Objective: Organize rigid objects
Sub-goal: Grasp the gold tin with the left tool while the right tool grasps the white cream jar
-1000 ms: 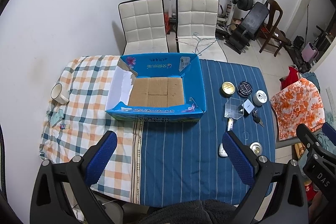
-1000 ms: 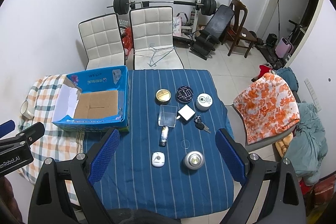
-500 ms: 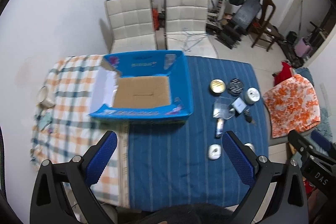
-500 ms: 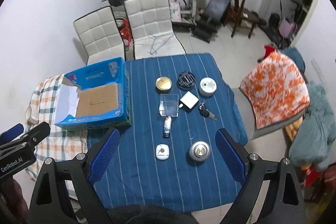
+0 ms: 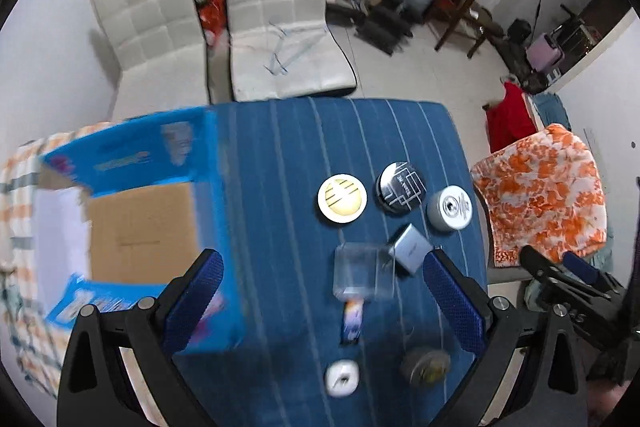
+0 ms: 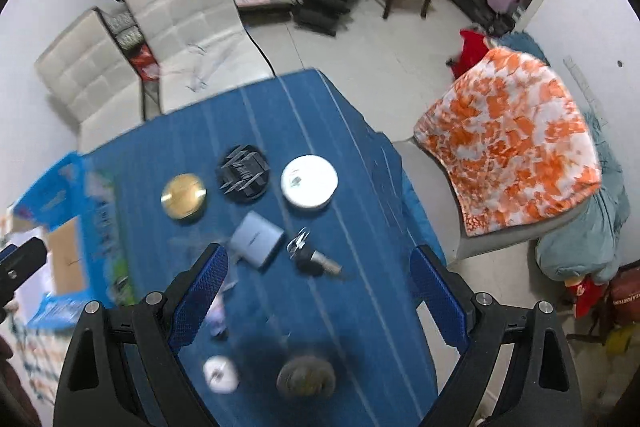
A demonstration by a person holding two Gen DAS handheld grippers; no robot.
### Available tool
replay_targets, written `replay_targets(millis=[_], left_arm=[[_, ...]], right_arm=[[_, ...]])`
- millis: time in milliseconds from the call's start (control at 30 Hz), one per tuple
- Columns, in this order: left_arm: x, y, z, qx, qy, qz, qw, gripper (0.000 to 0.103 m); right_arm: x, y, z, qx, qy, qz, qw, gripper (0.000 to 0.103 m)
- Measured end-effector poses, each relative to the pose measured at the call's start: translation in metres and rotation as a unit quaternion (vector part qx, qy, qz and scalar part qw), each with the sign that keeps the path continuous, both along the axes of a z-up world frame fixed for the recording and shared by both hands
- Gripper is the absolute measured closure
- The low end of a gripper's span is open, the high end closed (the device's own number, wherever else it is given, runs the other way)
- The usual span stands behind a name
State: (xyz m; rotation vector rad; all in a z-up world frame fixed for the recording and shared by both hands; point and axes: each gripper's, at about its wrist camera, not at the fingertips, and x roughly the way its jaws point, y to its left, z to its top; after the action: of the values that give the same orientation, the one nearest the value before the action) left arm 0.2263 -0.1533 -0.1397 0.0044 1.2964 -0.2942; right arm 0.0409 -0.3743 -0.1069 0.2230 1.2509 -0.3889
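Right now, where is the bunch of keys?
In the right wrist view the keys lie on the blue striped cloth, just right of the grey square box and below the white round tin.

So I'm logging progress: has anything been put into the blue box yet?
No: in the left wrist view the blue box shows only its bare cardboard floor, and the small items lie on the striped cloth.

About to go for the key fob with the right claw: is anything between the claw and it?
Nothing visible blocks it. The right claw is open above the blue cloth, and the key fob lies bare between its fingers' line of approach. The grey square box sits close on its left, apart from it.
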Motion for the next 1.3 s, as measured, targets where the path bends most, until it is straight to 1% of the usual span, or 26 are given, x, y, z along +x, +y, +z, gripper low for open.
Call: replay_targets(millis=[33, 67, 133, 233, 333, 433, 500, 633, 667, 700, 733, 767, 833, 900, 1000, 1067, 1100, 1133, 1233, 1300], left_arm=[[0.011, -0.008, -0.013, 0.002, 0.012, -0.001, 0.9999, 0.000], [0.026, -0.017, -0.032, 0.011, 0.032, -0.003, 0.9994, 0.000], [0.043, -0.029, -0.057, 0.022, 0.055, -0.007, 0.9983, 0.000], [0.066, -0.049, -0.102, 0.054, 0.092, -0.024, 0.9940, 0.000], [0.080, -0.060, -0.138, 0.082, 0.124, -0.041, 0.9881, 0.000], [0.088, -0.065, -0.163, 0.092, 0.147, -0.046, 0.9838, 0.000], [0.089, -0.068, -0.172, 0.096, 0.159, -0.052, 0.9813, 0.000], [0.088, -0.072, -0.188, 0.104, 0.180, -0.069, 0.9757, 0.001], [0.088, -0.071, -0.192, 0.108, 0.184, -0.071, 0.9745, 0.014], [0.087, -0.070, -0.195, 0.103, 0.190, -0.072, 0.9737, 0.037], [0.086, -0.069, -0.198, 0.099, 0.199, -0.073, 0.9722, 0.039], [0.087, -0.068, -0.196, 0.103, 0.190, -0.075, 0.9734, 0.041], [0.089, -0.067, -0.196, 0.106, 0.189, -0.075, 0.9733, 0.040], [0.089, -0.068, -0.195, 0.112, 0.185, -0.077, 0.9732, 0.040], [0.087, -0.074, -0.194, 0.125, 0.174, -0.083, 0.9733, 0.040], [0.087, -0.072, -0.190, 0.121, 0.166, -0.076, 0.9757, 0.040], [0.085, -0.075, -0.188, 0.120, 0.164, -0.075, 0.9764, 0.040], [0.083, -0.079, -0.193, 0.118, 0.159, -0.075, 0.9772, 0.041], [0.078, -0.078, -0.186, 0.116, 0.151, -0.070, 0.9791, 0.041], [0.077, -0.080, -0.178, 0.122, 0.135, -0.067, 0.9811, 0.041]], right_arm=[[0.017, -0.011, -0.021, 0.004, 0.010, 0.001, 1.000, 0.008], [0.032, -0.020, -0.040, 0.008, 0.022, 0.004, 1.000, 0.008], [0.056, -0.034, -0.076, 0.020, 0.043, 0.010, 0.999, 0.008], [0.079, -0.045, -0.122, 0.034, 0.072, 0.017, 0.997, 0.008], [0.094, -0.052, -0.151, 0.050, 0.090, 0.019, 0.995, 0.008], [0.104, -0.051, -0.167, 0.047, 0.099, 0.031, 0.993, 0.008], [0.107, -0.052, -0.176, 0.044, 0.108, 0.041, 0.992, 0.008], [0.115, -0.056, -0.196, 0.051, 0.126, 0.050, 0.990, 0.008], [0.112, -0.057, -0.197, 0.050, 0.129, 0.050, 0.989, 0.008], [0.113, -0.058, -0.199, 0.048, 0.132, 0.050, 0.989, 0.009], [0.115, -0.060, -0.204, 0.048, 0.135, 0.049, 0.988, 0.010], [0.114, -0.060, -0.204, 0.052, 0.137, 0.048, 0.988, 0.012], [0.116, -0.063, -0.210, 0.064, 0.142, 0.042, 0.987, 0.020], [0.116, -0.064, -0.216, 0.067, 0.149, 0.037, 0.986, 0.023], [0.116, -0.061, -0.220, 0.060, 0.151, 0.034, 0.986, 0.023], [0.115, -0.060, -0.221, 0.062, 0.153, 0.029, 0.986, 0.025], [0.116, -0.058, -0.221, 0.063, 0.153, 0.027, 0.986, 0.029], [0.116, -0.057, -0.219, 0.063, 0.152, 0.026, 0.986, 0.032], [0.116, -0.054, -0.217, 0.059, 0.153, 0.026, 0.986, 0.032], [0.114, -0.052, -0.215, 0.056, 0.152, 0.023, 0.987, 0.032]])
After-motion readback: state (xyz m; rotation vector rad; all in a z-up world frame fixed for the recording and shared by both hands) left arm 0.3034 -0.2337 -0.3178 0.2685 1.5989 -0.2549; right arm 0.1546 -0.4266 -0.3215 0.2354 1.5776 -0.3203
